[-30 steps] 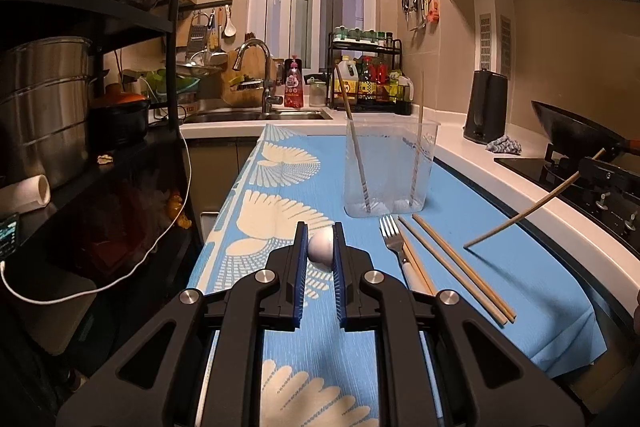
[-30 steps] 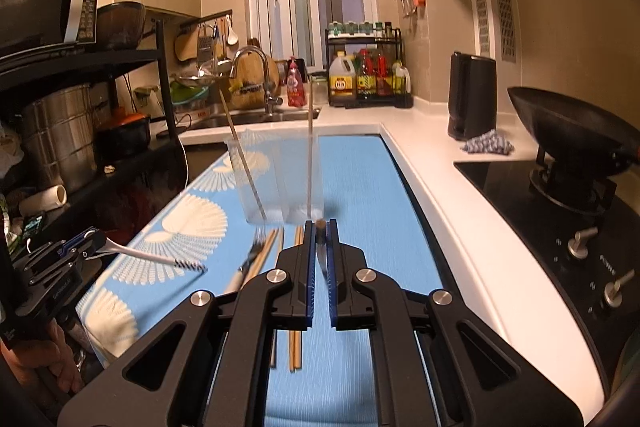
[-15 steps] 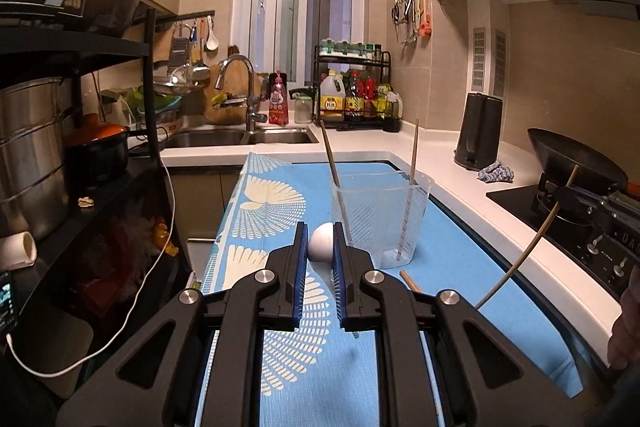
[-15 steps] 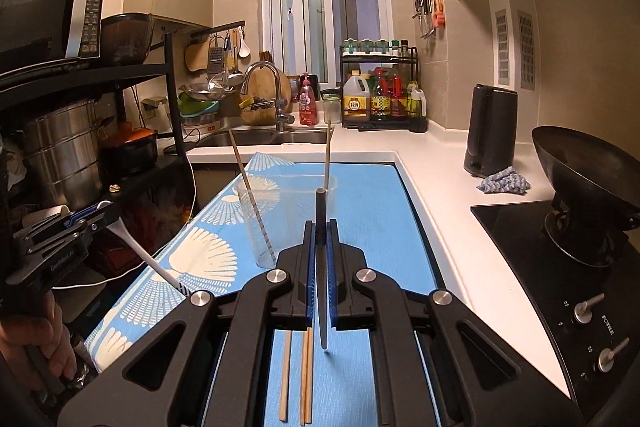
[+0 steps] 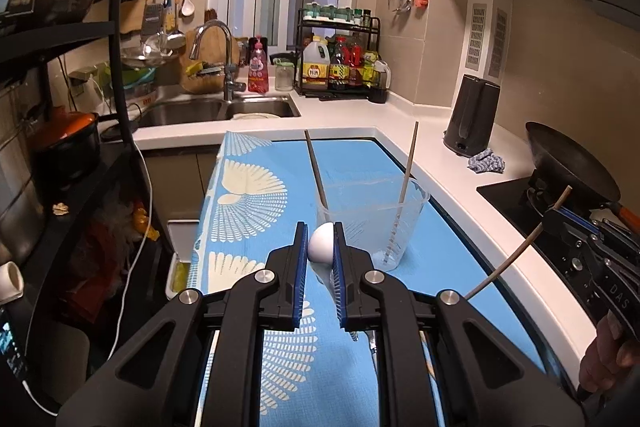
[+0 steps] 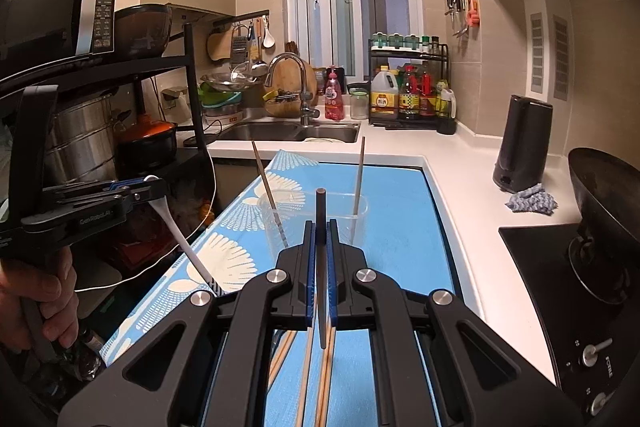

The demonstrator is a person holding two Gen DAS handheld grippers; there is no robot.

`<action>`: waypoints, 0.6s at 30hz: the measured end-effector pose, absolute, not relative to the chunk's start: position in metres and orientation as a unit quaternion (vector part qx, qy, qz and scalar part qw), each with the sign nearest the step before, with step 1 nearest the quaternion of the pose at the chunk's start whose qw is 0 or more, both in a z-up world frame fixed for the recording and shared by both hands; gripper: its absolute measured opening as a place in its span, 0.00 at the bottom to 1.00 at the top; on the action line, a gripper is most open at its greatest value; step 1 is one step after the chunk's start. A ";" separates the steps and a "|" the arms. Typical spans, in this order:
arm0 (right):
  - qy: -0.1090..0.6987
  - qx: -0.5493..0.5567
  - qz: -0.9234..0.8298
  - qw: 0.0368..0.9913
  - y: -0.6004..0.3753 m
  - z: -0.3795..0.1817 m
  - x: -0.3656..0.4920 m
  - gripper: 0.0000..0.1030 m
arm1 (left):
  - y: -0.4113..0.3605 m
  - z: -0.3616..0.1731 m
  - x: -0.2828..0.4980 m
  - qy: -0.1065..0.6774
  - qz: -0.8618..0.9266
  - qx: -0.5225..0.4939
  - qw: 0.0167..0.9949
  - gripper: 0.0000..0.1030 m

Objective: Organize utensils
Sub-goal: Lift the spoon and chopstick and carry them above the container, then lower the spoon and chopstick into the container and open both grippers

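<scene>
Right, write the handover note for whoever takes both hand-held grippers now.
Left hand-held gripper: shut on the white spoon, held in the air left of the clear cup.
Right hand-held gripper: shut on a dark chopstick, lifted just in front of the cup.
Cup: upright on the blue cloth, two chopsticks already leaning inside.
Left to do: drop in the spoon and the held chopstick, then collect the wooden chopsticks lying on the cloth under the right gripper.
</scene>
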State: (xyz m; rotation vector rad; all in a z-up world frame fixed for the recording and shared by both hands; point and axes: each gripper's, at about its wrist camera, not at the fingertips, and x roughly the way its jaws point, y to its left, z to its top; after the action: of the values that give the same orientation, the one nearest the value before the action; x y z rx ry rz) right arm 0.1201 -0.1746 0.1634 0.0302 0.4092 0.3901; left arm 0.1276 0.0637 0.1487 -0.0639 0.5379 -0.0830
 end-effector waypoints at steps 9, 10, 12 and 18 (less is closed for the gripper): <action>0.185 0.023 0.213 0.959 -0.172 0.222 0.151 0.05 | 0.060 0.185 0.157 0.272 -0.058 -0.022 0.960 0.12; 0.180 0.027 0.216 0.959 -0.171 0.231 0.156 0.05 | 0.060 0.192 0.161 0.268 -0.059 -0.022 0.961 0.12; 0.168 0.032 0.218 0.961 -0.172 0.245 0.164 0.05 | 0.059 0.209 0.171 0.257 -0.059 -0.019 0.964 0.12; 0.127 0.049 0.206 0.969 -0.172 0.272 0.190 0.05 | 0.055 0.240 0.205 0.217 -0.043 -0.013 0.975 0.12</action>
State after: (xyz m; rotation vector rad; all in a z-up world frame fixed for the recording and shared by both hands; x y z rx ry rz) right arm 0.1903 -0.1724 0.2717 0.0995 0.2566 0.4164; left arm 0.2053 0.0545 0.2398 -0.0266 0.4382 -0.0866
